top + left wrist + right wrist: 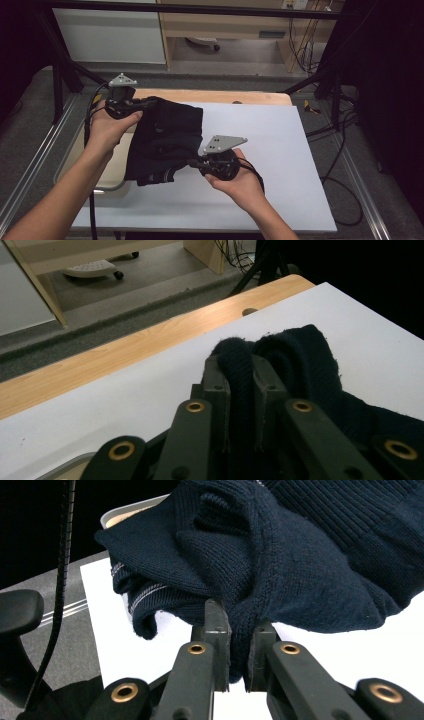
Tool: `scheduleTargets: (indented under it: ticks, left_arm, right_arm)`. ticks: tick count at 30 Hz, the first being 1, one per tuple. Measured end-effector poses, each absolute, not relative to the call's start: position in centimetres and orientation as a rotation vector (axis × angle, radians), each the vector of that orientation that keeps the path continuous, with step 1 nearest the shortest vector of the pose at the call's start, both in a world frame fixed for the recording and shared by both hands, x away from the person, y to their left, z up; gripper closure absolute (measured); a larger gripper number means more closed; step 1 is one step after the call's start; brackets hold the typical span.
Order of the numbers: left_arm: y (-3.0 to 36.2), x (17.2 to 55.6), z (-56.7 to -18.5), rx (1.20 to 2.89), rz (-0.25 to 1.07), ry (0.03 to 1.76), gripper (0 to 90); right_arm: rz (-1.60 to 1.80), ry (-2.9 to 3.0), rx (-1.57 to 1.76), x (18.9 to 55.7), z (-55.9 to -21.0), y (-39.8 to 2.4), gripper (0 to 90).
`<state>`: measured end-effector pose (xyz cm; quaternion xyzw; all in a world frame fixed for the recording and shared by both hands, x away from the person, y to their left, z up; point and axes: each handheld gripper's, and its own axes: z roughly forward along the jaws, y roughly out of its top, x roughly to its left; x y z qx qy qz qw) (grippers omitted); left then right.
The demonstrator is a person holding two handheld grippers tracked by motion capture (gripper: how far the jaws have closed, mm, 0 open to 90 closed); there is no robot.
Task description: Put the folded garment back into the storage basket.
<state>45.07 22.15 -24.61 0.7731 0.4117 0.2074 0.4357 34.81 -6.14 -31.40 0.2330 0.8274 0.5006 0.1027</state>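
**Navy knit sweater pinched at two points over the white counter**

Navy-blue ribbed knit sweater (165, 140) hangs bunched between both tools above the left part of the white counter (260, 150), its lower folds resting on the sheet. The left hand-held gripper (145, 103) is closed tight on a thick rolled edge of the sweater at its far corner; the right hand-held gripper (192, 161) is closed on a fold at the near edge.

The left gripper view shows the yarn closely: a chunky, cord-like ribbed roll (240, 370) squeezed between the matte black jaws, with brass-coloured rivets along the linkage. Behind it runs a pale wood strip (125, 355) bordering the smooth white surface.

The right gripper view brings out what the high view blurs into a dark mass: fine vertical ribbing, a plainer tight knit on the folded panel (300, 570), and thin pale stripes (145, 592) near a hem. It also catches the rim of a light tray (130, 507) behind the fabric and a ridged black cable (64, 555).

No writing or label can be read on the garment.
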Motion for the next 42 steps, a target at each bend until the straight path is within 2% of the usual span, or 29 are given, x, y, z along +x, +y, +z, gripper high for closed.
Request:
scheduleTargets:
  ticks: [42]
  left_arm:
    - [26.1, 44.6, -23.6, 1.877, 0.554, 1.079, 79.7]
  right_arm:
    - [1.518, 2.459, 0.627, 36.4, -29.6, -1.3, 84.2]
